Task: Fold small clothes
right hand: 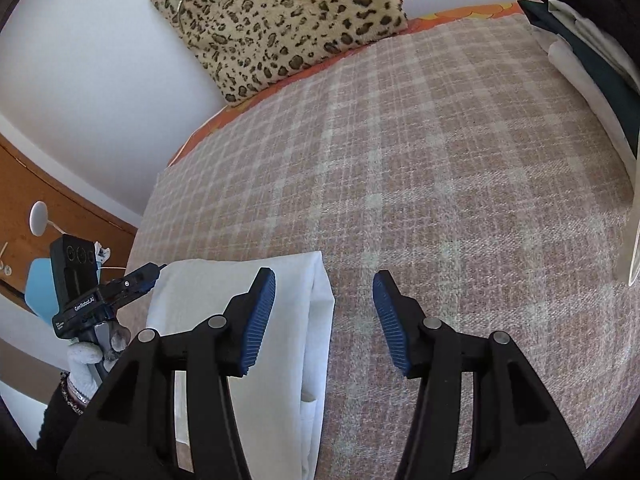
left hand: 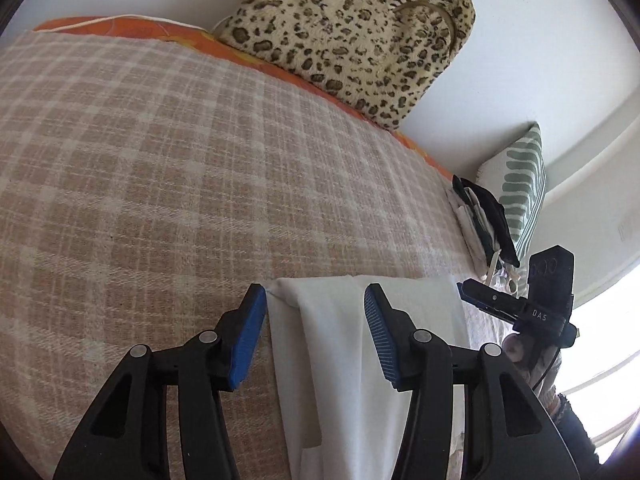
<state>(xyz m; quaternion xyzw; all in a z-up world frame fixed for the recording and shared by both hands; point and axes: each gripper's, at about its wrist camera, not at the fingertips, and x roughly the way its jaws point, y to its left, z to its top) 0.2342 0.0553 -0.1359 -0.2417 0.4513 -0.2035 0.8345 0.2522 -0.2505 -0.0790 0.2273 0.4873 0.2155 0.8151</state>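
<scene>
While both tools [left hand: 315,332] [right hand: 324,320] gape empty over white cloth [left hand: 328,360], one reads "GenRoboLAI".

The white garment [left hand: 320,360] runs off both pictures' bottom edges, partly behind gripper arms. The folded pile [right hand: 592,60] at the bed's far corner is cropped right.

Ahead of me a pink-and-cream checked blanket [left hand: 168,152] covers the bed, an orange sheet [left hand: 120,24] peeking out along its far edge. A leopard-print cushion [left hand: 352,32] leans on the white wall [left hand: 540,40], a green-striped pillow [left hand: 520,184] further right.
</scene>
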